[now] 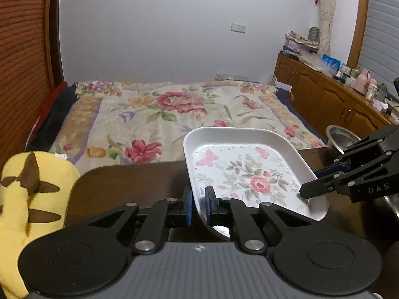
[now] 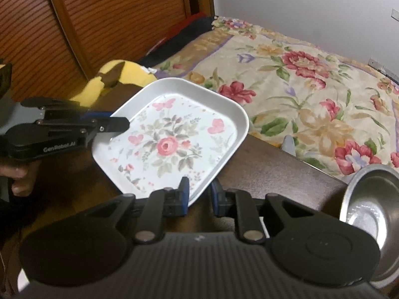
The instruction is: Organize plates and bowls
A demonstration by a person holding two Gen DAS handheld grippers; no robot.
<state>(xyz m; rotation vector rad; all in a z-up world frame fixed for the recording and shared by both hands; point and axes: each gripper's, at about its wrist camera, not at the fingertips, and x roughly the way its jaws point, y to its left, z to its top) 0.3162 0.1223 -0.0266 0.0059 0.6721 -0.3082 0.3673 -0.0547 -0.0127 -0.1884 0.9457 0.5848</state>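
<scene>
Left wrist view showed the left tongs point(image 1: 198, 205) closed on the near rim of the plate point(image 1: 247, 172), a white square one printed with a rose and butterflies, one blue pad outside the rim and one inside. The right tongs point(image 1: 313, 183) came in from the right and pinched the opposite rim, one finger over the printed face and the other under the edge. From the right wrist view the right tongs point(image 2: 199, 194) looked nearly shut, with the rim of the plate point(image 2: 172, 137) between the pads, and the left tongs point(image 2: 119, 123) gripped the far-left rim. Held at both sides, the plate sat tilted over the dark worktop point(image 2: 274, 164), apparently lifted clear of it, its far corner reaching out toward the bed point(image 2: 311, 79). A steel bowl point(image 2: 371, 199) stood on the worktop to the right, apart from the plate, and a yellow cushion point(image 1: 27, 194) lay off the left end. I judged the step in hand to be the two-handed carry of the plate toward its place, with the bowl still to be sorted. The next move likely called for both hands travelling together and level, since uneven motion could twist the thin rim out of one grip, then lowering it flat before either pair of tongs let go.
</scene>
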